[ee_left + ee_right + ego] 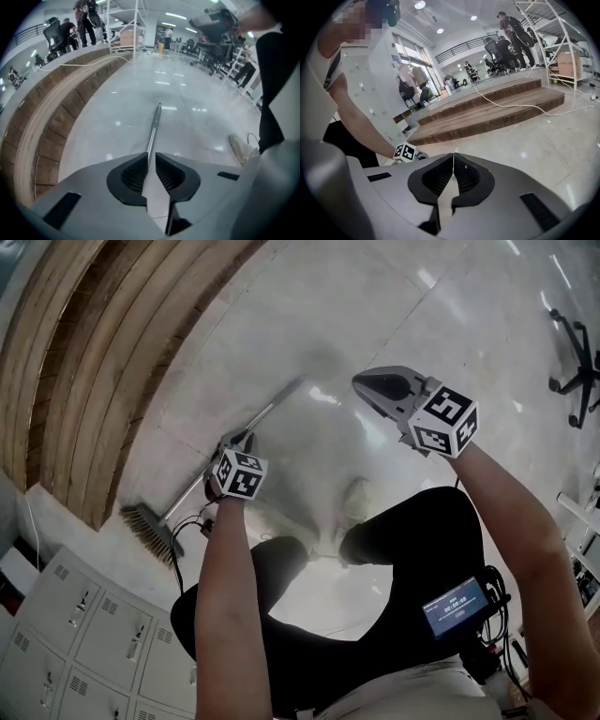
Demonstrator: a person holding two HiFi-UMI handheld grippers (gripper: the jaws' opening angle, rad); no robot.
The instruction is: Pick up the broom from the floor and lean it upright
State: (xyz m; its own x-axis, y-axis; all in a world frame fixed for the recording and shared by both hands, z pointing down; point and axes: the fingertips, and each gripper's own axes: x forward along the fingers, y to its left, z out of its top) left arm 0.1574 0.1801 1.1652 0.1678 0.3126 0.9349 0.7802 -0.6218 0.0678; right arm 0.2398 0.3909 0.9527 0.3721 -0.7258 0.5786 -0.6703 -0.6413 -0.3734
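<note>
The broom lies flat on the pale floor, its bristle head (148,529) near the lockers and its thin metal handle (274,407) running up and to the right. My left gripper (235,441) points steeply down right over the middle of the handle. In the left gripper view the handle (154,123) lines up with the narrow gap between the tips of the left gripper (150,157). The jaws stand slightly apart and the pads do not press on it. My right gripper (364,382) hangs in the air to the right of the handle's end. Seen from its own camera, the right gripper (453,157) is shut and empty.
Curved wooden steps (103,352) run along the left, with a white cable (520,105) on them. Grey lockers (75,652) stand behind the bristles. An office chair (577,371) is at the far right. The person's shoe (241,149) rests beside the handle.
</note>
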